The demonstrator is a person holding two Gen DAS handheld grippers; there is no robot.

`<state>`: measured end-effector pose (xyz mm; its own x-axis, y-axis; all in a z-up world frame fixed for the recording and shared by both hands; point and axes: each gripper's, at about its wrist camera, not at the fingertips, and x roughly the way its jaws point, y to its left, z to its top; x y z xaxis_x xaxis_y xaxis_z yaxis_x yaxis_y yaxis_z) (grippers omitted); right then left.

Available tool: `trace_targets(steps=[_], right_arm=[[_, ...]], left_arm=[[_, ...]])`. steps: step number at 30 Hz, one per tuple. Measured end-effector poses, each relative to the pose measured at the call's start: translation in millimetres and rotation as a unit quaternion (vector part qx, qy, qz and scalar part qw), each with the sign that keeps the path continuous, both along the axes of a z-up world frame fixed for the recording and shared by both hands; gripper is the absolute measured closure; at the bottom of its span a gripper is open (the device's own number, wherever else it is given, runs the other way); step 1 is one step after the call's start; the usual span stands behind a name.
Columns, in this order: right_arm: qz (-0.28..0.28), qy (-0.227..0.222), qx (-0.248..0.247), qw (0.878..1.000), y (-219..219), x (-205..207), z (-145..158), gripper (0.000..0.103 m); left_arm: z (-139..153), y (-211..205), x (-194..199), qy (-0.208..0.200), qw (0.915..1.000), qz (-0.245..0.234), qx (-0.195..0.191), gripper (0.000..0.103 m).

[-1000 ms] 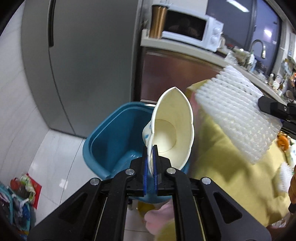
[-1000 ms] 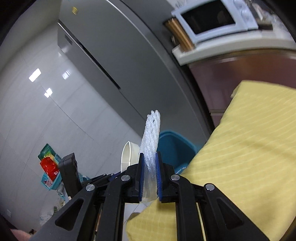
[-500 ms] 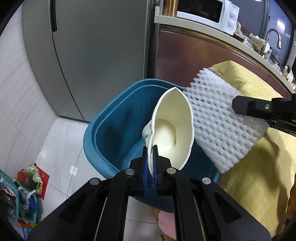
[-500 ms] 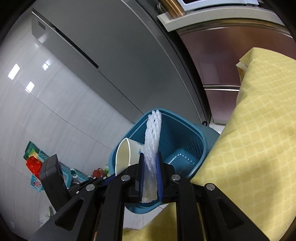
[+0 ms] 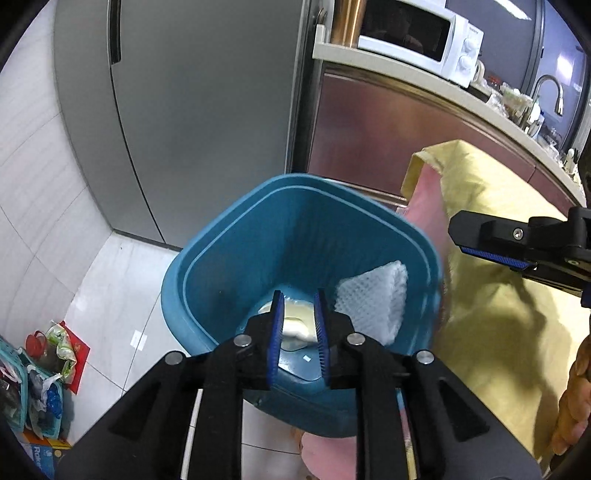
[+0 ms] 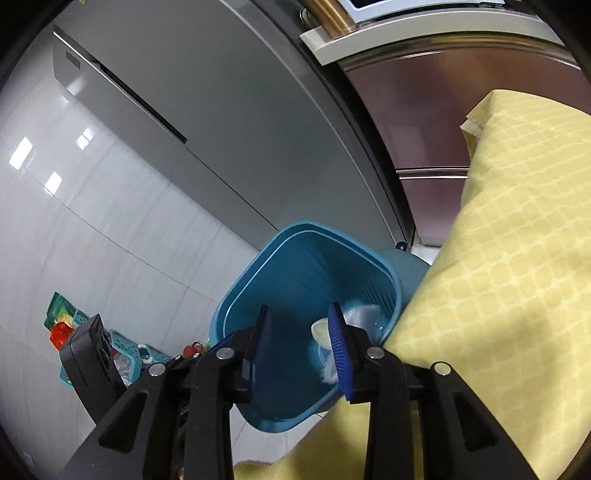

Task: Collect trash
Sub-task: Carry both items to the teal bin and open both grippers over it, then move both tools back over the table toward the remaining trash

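Observation:
A blue plastic bin (image 5: 236, 254) stands on the floor beside the table; it also shows in the right wrist view (image 6: 258, 280). Inside it lie a white paper cup (image 5: 295, 321) and a white foam net (image 5: 376, 295); both also show in the right wrist view, the cup (image 6: 320, 330) and the net (image 6: 364, 314). My left gripper (image 5: 298, 314) is open and empty above the bin's mouth. My right gripper (image 6: 301, 325) is open and empty over the bin; its fingers (image 5: 495, 240) reach in from the right in the left wrist view.
A yellow tablecloth (image 5: 498, 295) covers the table at right, close to the bin. A grey fridge (image 5: 184, 110) and brown cabinets (image 5: 388, 129) stand behind. A microwave (image 5: 417, 33) sits on the counter. Bags and baskets (image 5: 40, 362) lie on the floor at left.
Both grippers opened. The paper cup dropped from my left gripper and the foam net from my right gripper; both now lie in the blue bin.

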<state>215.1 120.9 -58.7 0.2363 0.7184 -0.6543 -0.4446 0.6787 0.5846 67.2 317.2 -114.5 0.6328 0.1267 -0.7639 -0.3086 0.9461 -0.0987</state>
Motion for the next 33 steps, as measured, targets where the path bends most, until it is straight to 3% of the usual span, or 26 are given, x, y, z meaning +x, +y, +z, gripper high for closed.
trace_targets(steps=[7, 13, 15, 18, 26, 29, 33], right_arm=[[-0.006, -0.035, 0.027, 0.999, -34, -16, 35, 0.067], [-0.003, -0.093, 0.036, 0.995, -85, -39, 74, 0.059], [-0.009, -0.114, 0.036, 0.993, -110, -49, 85, 0.057], [-0.024, -0.135, 0.036, 0.990, -142, -62, 97, 0.056], [-0.109, -0.163, 0.026, 0.980, -245, -91, 103, 0.051], [-0.139, -0.159, 0.017, 0.977, -271, -99, 95, 0.051], [-0.172, -0.145, 0.011, 0.974, -302, -116, 80, 0.051]], left_arm=[[30, -28, -17, -0.043, 0.9986, -0.029, -0.002, 0.075], [66, -78, -36, -0.098, 0.9882, -0.118, -0.008, 0.064], [75, -98, -42, -0.113, 0.9813, -0.155, -0.017, 0.056], [84, -141, -51, -0.126, 0.9639, -0.231, -0.037, 0.052], [73, -247, -71, -0.104, 0.9173, -0.380, -0.061, 0.042], [63, -273, -72, -0.085, 0.9061, -0.408, -0.071, 0.040], [51, -284, -70, -0.060, 0.8980, -0.428, -0.085, 0.036]])
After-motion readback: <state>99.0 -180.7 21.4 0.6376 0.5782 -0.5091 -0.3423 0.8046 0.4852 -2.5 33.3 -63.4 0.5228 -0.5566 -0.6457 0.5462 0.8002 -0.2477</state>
